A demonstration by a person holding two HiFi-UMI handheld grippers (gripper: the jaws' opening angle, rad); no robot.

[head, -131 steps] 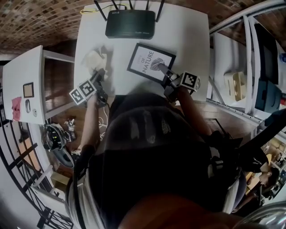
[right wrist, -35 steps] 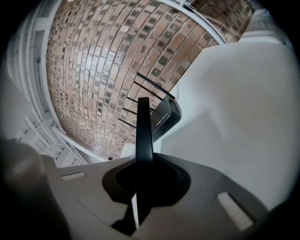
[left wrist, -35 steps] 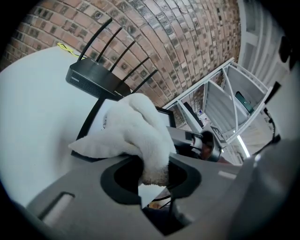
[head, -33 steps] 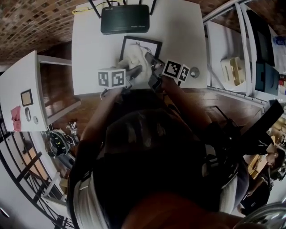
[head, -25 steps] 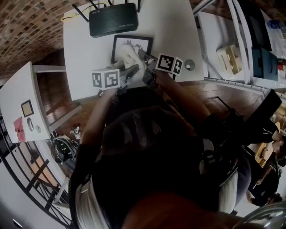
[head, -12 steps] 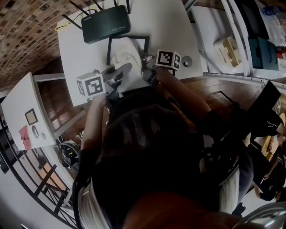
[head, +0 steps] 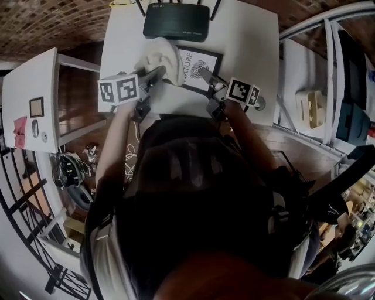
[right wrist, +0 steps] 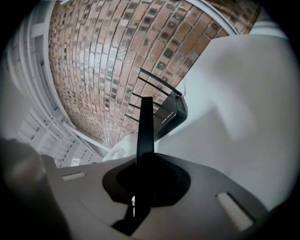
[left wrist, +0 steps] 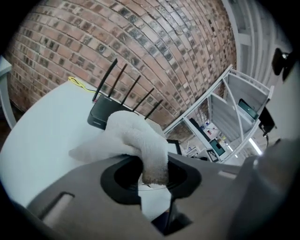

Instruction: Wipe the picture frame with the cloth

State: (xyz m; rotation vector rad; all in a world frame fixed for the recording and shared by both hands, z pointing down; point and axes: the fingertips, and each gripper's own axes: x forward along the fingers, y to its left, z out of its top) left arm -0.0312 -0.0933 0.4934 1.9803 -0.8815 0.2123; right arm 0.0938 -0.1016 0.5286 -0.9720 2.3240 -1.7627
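1. Wiping looked under way rather than finished. Our left gripper [head: 159,71] was clamped on a bunched fold of the white cloth [head: 163,57], which draped over the left edge of the picture frame [head: 199,65].
2. Our right gripper [head: 205,74] had its jaws closed on the frame's near rim. Its own view showed that rim edge-on as a thin dark bar between them.
3. The frame sat on the white table [head: 246,41], just in front of the black router [head: 176,13]. We could not tell whether it lay flat or was tipped up a little.
4. The printed face to the right of the cloth lay uncovered. Nothing showed which parts had been cleaned, so we judged that at least the right half and the borders could still need passes.
5. The router stood close behind the frame, and we reckoned its aerials could snag the cloth on a long stroke away from us.
6. The right gripper itself covered part of the near border, so that strip would need a change of hold.
7. A side table [head: 35,82] stood well apart on the left and shelving [head: 316,70] on the right; neither was in the way.
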